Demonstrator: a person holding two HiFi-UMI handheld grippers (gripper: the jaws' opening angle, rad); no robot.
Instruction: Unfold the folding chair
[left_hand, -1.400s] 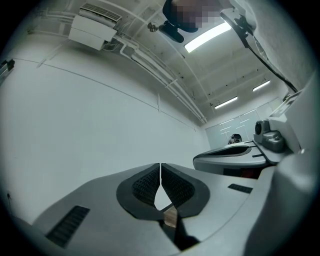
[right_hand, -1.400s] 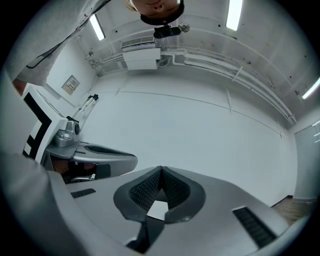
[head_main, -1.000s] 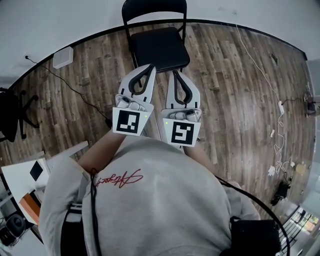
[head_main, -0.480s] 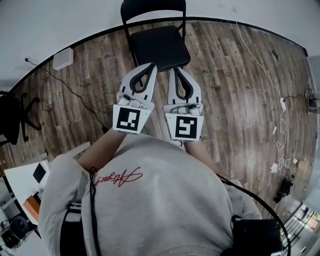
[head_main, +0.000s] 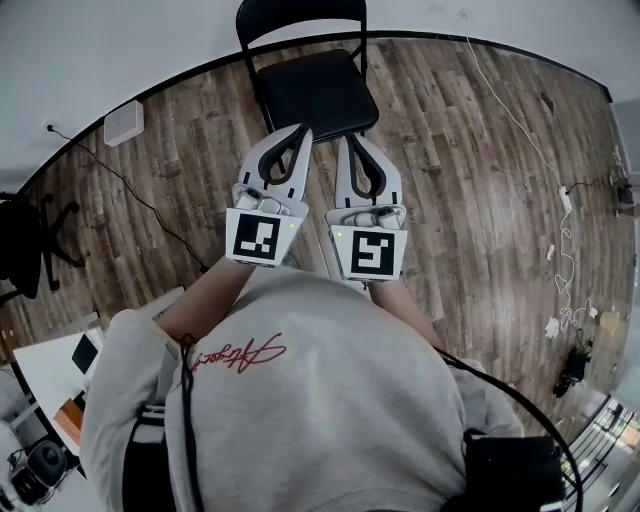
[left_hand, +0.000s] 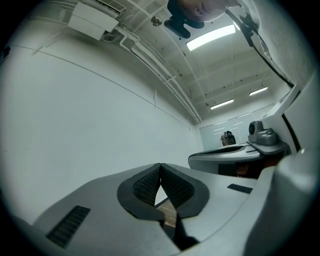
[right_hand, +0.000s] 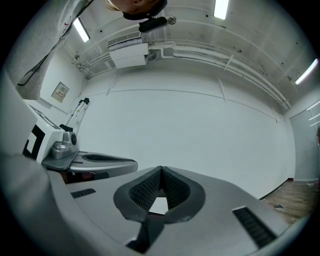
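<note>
A black folding chair (head_main: 312, 88) stands unfolded on the wooden floor against the white wall, its seat flat and its backrest at the top of the head view. My left gripper (head_main: 301, 131) and right gripper (head_main: 348, 140) are held side by side just short of the seat's front edge, pointing level at the wall. Both are shut, tips together, with nothing between them. In the left gripper view the left gripper (left_hand: 160, 165) shows meeting pads and only wall beyond. The right gripper (right_hand: 160, 169) looks the same in its own view.
A white box (head_main: 124, 122) and a black cable (head_main: 150, 195) lie on the floor at left. A dark office chair (head_main: 25, 245) stands at the far left. White cables and plugs (head_main: 560, 215) trail along the right. A white desk (head_main: 60, 360) sits at lower left.
Both grippers stay almost where they were, side by side before the chair. The head view has shifted slightly, so the chair sits a little higher and further left.
</note>
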